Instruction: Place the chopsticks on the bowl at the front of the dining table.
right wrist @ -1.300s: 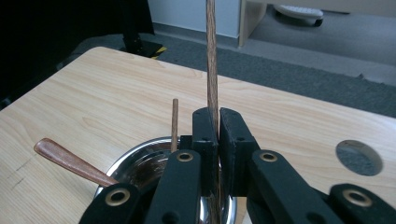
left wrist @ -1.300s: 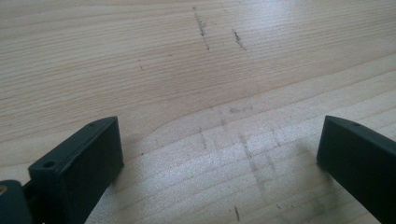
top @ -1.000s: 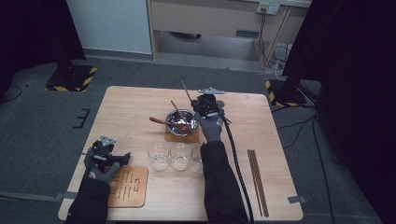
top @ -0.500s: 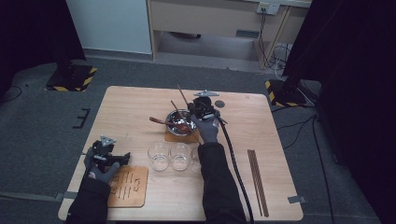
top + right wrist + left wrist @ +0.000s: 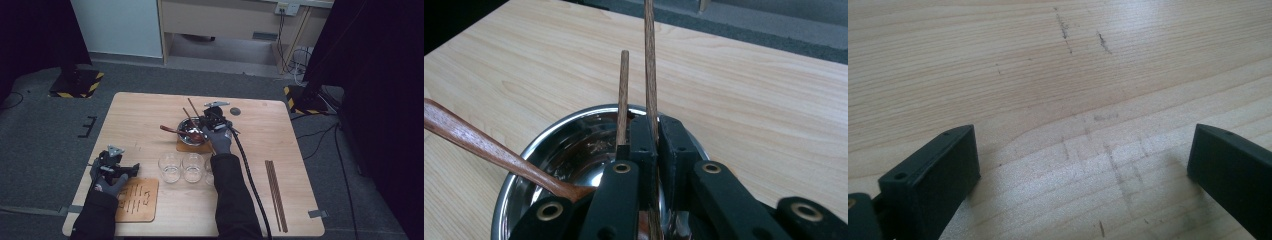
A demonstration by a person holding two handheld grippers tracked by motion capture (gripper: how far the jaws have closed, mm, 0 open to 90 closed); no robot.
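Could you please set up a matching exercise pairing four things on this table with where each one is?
Things:
1. wooden spoon
2. metal bowl
3. three glasses
4. loose chopsticks

Places:
A. in a row near the table's middle
B. flat near the table's right edge
C. on a wooden coaster
D. leaning in the bowl

Pairs: 1-D, 2-C, 3-A, 4-B

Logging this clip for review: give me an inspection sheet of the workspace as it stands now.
Surface: wooden table, scuffed.
Job's things: steel bowl on a coaster; wooden spoon and a chopstick rest in it; second chopstick in the jaws.
Clutter: three glasses; slotted board; chopstick pair; dark disc.
Grippers: right gripper shut on second chopstick over the bowl; left gripper open on bare table.
Cables: black cable from the right gripper.
Surroundings: grey carpet, dark curtains, wall cables.
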